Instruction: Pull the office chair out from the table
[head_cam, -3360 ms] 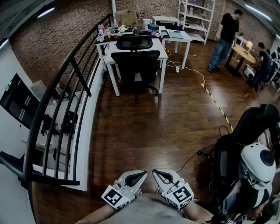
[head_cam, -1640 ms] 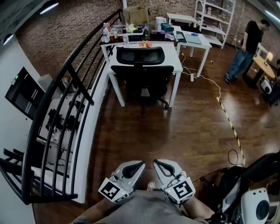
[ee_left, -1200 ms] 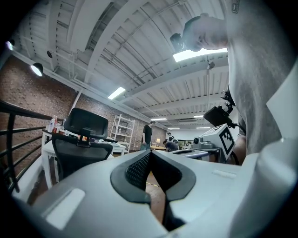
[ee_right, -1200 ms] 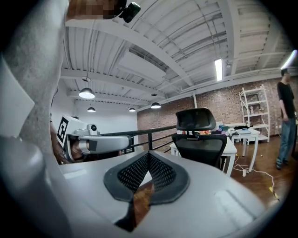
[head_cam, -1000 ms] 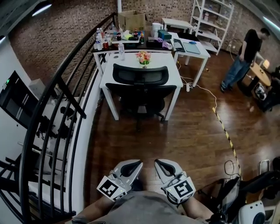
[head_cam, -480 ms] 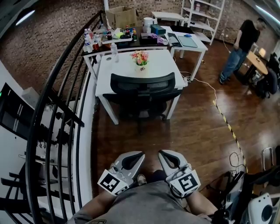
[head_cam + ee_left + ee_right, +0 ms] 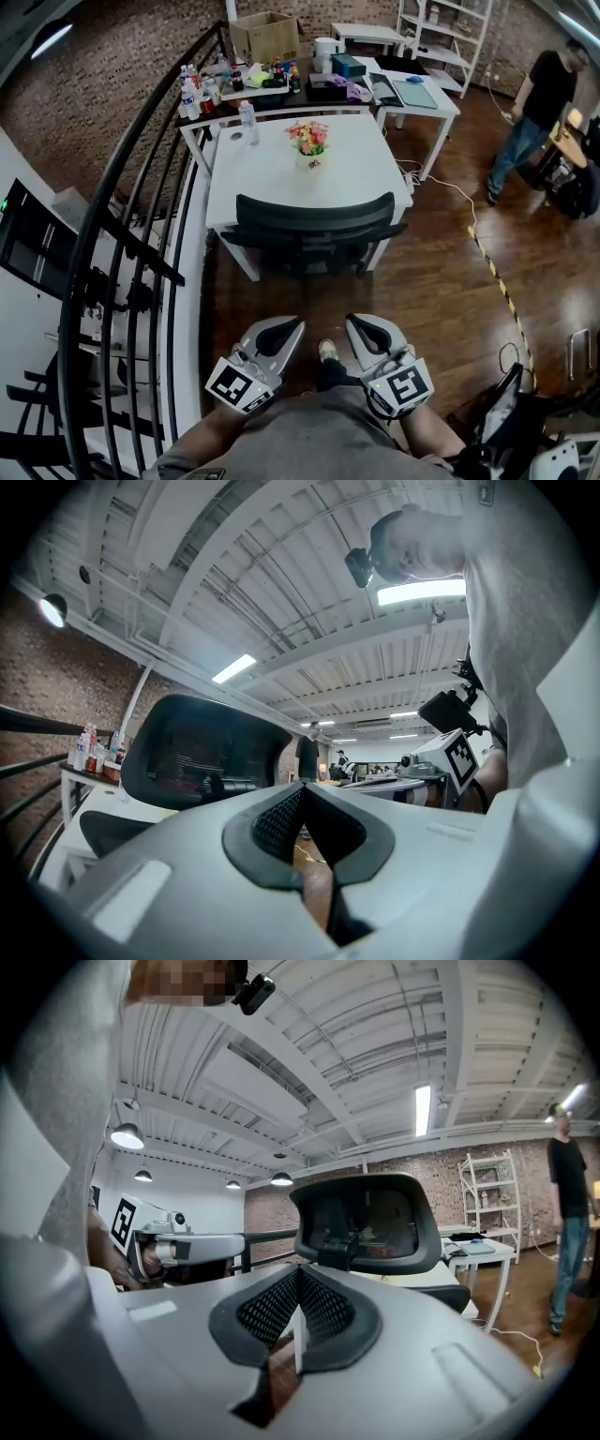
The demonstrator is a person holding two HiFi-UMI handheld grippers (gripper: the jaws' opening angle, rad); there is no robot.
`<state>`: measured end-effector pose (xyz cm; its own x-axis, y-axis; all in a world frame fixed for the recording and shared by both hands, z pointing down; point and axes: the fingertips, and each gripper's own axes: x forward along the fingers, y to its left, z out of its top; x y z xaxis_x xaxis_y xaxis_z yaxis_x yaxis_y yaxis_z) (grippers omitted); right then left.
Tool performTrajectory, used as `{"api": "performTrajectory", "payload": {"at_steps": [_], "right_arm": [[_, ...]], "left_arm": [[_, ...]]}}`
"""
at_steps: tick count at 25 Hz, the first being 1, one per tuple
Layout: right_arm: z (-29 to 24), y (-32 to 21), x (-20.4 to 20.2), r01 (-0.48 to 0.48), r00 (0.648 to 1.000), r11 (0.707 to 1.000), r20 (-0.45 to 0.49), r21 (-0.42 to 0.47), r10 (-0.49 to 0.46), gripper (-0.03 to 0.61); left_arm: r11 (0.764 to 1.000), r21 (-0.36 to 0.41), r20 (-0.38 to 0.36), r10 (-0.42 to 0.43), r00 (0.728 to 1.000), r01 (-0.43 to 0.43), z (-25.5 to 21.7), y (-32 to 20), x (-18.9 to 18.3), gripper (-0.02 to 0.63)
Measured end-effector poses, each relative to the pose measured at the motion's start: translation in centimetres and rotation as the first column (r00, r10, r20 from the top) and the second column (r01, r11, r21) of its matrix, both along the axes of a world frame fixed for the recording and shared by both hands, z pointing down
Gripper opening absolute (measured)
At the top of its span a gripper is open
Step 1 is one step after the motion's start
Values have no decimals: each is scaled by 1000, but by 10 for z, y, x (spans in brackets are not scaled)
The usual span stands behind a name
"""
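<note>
Head view is showing the left hand-held gripper [image 7: 284,325] and right hand-held gripper [image 7: 359,323] closed and empty, needing opening to clamp, probably, the backrest of the office chair [image 7: 309,220] at twelve o'clock, tucked at the table [image 7: 272,164].

Black office chair [image 7: 314,216]; white table [image 7: 272,169]; red-brown brick wall [image 7: 103,75]; dark wood floor [image 7: 441,281].

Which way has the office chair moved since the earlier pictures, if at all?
No. The office chair stays tucked against the near edge of the white table, as before. Chair and table only look nearer because the person has walked up.
</note>
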<state>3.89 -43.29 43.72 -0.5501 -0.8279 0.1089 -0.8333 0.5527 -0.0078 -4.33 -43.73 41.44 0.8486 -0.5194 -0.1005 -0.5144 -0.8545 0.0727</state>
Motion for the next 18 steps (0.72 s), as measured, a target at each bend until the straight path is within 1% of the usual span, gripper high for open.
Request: {"api": "performTrajectory", "payload": {"at_steps": [3, 6, 12, 15, 16, 18], "right_arm": [[-5, -36, 11, 4, 1000, 1000, 3, 12, -4, 6], [-5, -71, 27, -13, 1000, 1000, 0, 12, 13, 6], [-10, -117, 49, -26, 999, 999, -25, 34, 27, 6], [-9, -132, 70, -74, 996, 997, -46, 26, 75, 9], [-7, -137, 77, -84, 995, 996, -51, 19, 85, 22], [-3, -146, 91, -93, 994, 996, -60, 2, 93, 122]], "left_arm": [[1000, 8, 13, -21, 1000, 21, -3, -35, 2, 2], [998, 13, 24, -61, 998, 60, -5, -70, 0, 2], [992, 15, 11, -129, 992, 129, -10, -122, -18, 2], [983, 18, 24, -184, 983, 184, -9, -142, -37, 42], [979, 17, 33, -205, 978, 204, -8, -148, -45, 52], [971, 2, 51, -240, 969, 241, -3, -163, -62, 96]]}}
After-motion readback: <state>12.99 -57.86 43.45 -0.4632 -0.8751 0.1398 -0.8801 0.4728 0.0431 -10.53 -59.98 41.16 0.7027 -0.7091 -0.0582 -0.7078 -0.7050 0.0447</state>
